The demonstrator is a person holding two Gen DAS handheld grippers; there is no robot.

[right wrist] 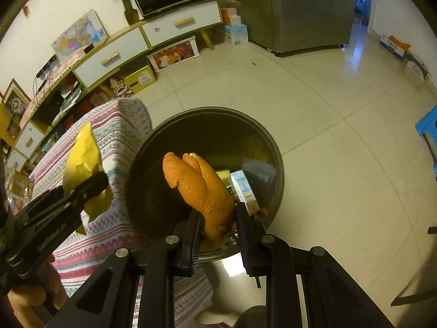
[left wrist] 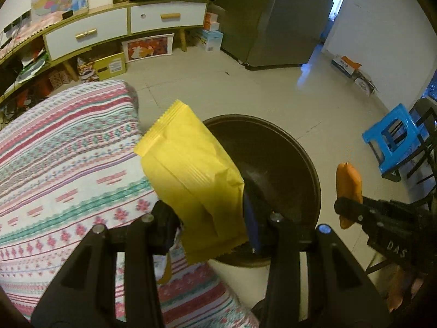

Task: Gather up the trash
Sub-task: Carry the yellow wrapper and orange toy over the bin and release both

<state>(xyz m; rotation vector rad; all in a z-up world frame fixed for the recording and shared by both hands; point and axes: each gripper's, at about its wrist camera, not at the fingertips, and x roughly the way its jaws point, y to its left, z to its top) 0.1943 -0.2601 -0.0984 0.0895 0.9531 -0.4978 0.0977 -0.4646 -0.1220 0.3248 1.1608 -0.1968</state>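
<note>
Both claws were closed on trash above the bin.

The left claw point(left wrist: 210, 218) was clamped on a yellow wrapper point(left wrist: 191, 169), held over the edge of the striped cloth point(left wrist: 68, 150) and the near rim of the bin point(left wrist: 314, 180). The right claw point(right wrist: 218, 227) was pinched on an orange peel point(right wrist: 202, 183), held over the open bin point(right wrist: 275, 147), in which a small carton point(right wrist: 244, 188) was seen.

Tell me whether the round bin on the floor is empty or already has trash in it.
Not empty. The right wrist view looks into the bin and shows a small carton lying at its bottom, with something yellow beside it.
</note>
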